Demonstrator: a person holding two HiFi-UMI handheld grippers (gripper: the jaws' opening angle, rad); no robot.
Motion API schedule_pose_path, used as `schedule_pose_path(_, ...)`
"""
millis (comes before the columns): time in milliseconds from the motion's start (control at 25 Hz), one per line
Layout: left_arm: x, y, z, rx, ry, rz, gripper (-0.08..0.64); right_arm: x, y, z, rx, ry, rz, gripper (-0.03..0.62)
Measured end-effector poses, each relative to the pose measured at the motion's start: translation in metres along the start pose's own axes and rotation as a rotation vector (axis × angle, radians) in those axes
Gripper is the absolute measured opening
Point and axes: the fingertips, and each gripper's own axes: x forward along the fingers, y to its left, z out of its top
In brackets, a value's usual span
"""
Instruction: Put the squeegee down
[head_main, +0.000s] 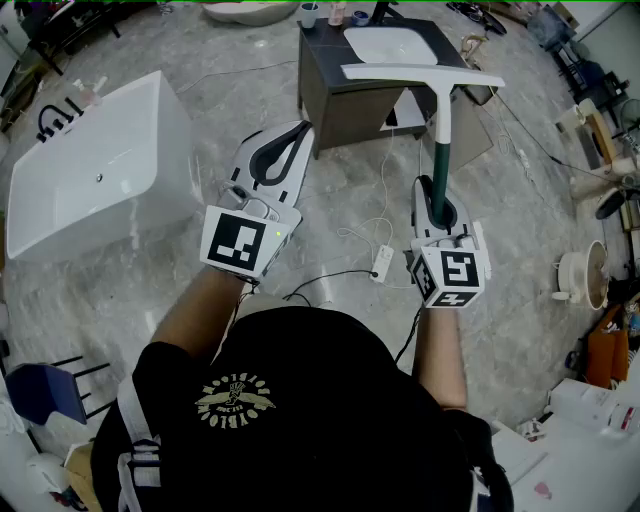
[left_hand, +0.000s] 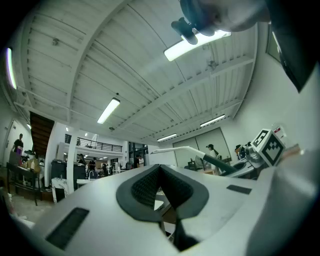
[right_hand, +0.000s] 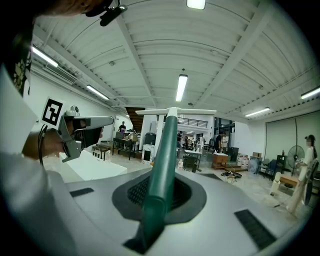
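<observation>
No brand or label legible on the squeegee (head_main: 441, 120) — plain white blade, dark green handle. Gripped low on the handle by the right gripper (head_main: 436, 200), jaws closed on it. Held in the air, pointing forward away from the body, blade crosswise at the far end. Below it the marbled floor (head_main: 120, 300), beyond it the dark vanity cabinet (head_main: 330, 90). Left gripper (head_main: 296, 135): jaws closed, nothing between them. Black-and-white square patterns on left cube (head_main: 243, 243) and right cube (head_main: 455, 278), no readable text. Gold emblem ringed with lettering on the black shirt (head_main: 290, 400) — too small to read. White bathtub (head_main: 95, 175) at left, well apart from both grippers. Cabinet's front edge partly hidden behind the blade. Clutter along the right edge cut off and hard to make out.
</observation>
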Motion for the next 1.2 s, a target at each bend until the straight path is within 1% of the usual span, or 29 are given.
schedule_pose_path(240,0.022,-0.052,-0.007,0.04,0.02,0.03,0.023,-0.014,-0.031,-0.014,-0.036,0.0,0.041,0.043)
schedule_pose_path(400,0.022,-0.065,-0.011,0.072,0.057,0.056,0.023,-0.014,-0.032,-0.017,-0.022,-0.01,0.089,0.043)
schedule_pose_path(640,0.02,-0.051,-0.021,0.087,0.101,0.099,0.023,-0.005,-0.025,-0.018,-0.019,-0.029,0.12,0.044)
schedule_pose_path(840,0.031,-0.034,-0.029,0.089,0.085,0.108,0.023,0.02,-0.026,-0.018,-0.031,-0.025,0.115,0.044)
schedule_pose_path(1000,0.057,-0.014,-0.049,0.07,0.096,0.101,0.023,0.05,-0.032,-0.023,-0.043,-0.007,0.109,0.044)
schedule_pose_path(1120,0.081,0.004,-0.066,0.053,0.114,0.086,0.023,0.078,-0.038,-0.024,-0.038,0.007,0.106,0.043)
schedule_pose_path(1200,0.098,0.015,-0.071,0.054,0.11,0.072,0.023,0.097,-0.043,-0.021,-0.034,0.009,0.102,0.044)
